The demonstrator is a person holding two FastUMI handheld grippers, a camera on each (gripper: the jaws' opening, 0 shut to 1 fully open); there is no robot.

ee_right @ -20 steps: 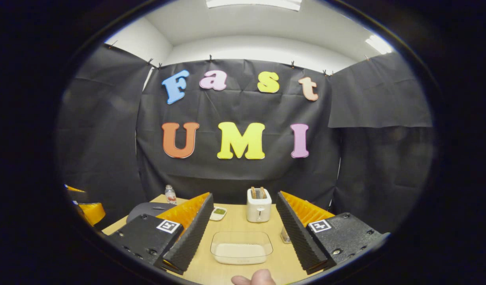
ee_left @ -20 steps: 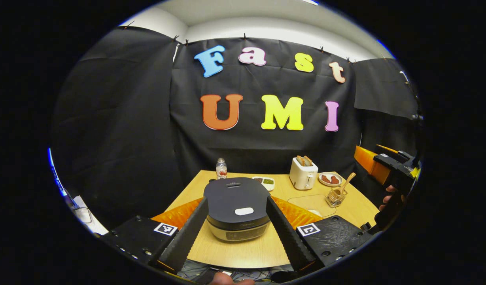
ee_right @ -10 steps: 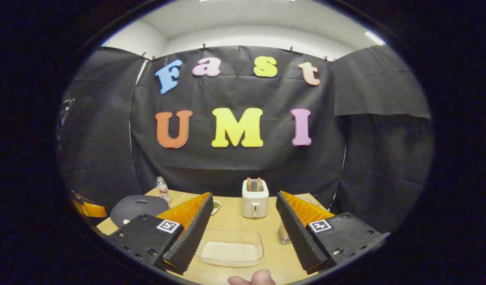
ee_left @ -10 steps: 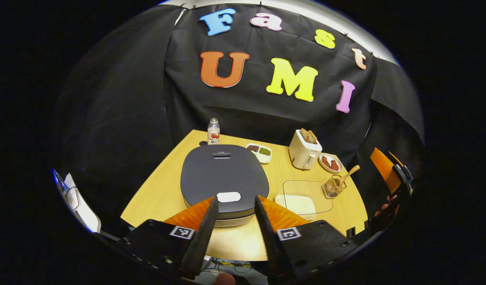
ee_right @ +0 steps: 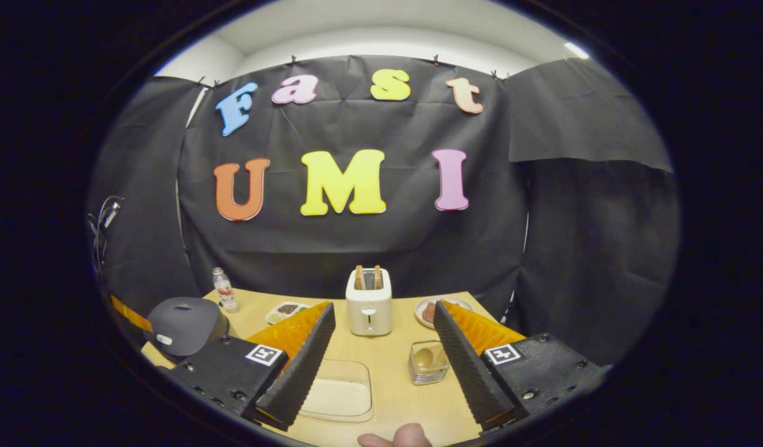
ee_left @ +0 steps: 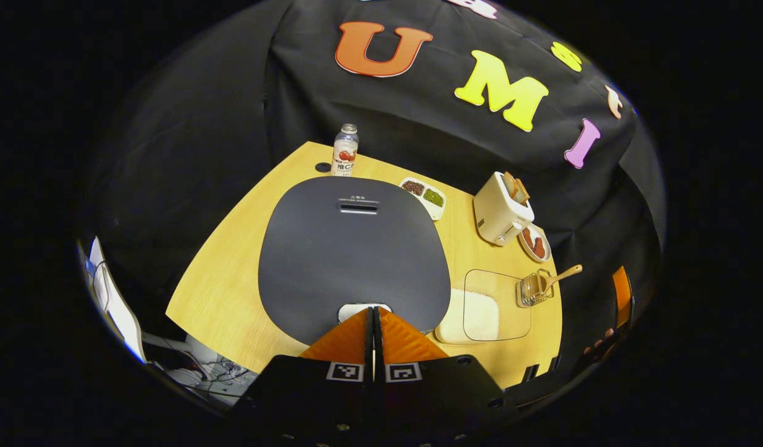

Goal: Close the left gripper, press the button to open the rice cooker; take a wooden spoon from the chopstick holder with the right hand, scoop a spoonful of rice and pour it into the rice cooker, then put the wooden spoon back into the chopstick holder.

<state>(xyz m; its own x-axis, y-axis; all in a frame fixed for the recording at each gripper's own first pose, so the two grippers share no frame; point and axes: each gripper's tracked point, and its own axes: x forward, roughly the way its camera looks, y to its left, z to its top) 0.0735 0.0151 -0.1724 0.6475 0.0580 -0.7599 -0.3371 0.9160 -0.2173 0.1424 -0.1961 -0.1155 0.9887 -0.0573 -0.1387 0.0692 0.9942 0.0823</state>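
Observation:
The rice cooker stands with its dark lid down. Its white button lies at the lid's near edge. My left gripper is shut with nothing held, its tips over that button; contact cannot be told. The wooden spoon leans in the wire chopstick holder, right of the clear rice dish. In the right gripper view my right gripper is open and empty above the table's near edge. The holder sits low between its fingers, the rice dish by the left finger, the cooker far left.
On the wooden table stand a white toaster, a small bottle, a two-part dish of beans and a plate of food along the back. A thumb shows at the bottom of the right gripper view.
My left gripper went from open to shut, moved forward and tilted down over the cooker's button. The right gripper swung right, bringing the holder between its fingers.

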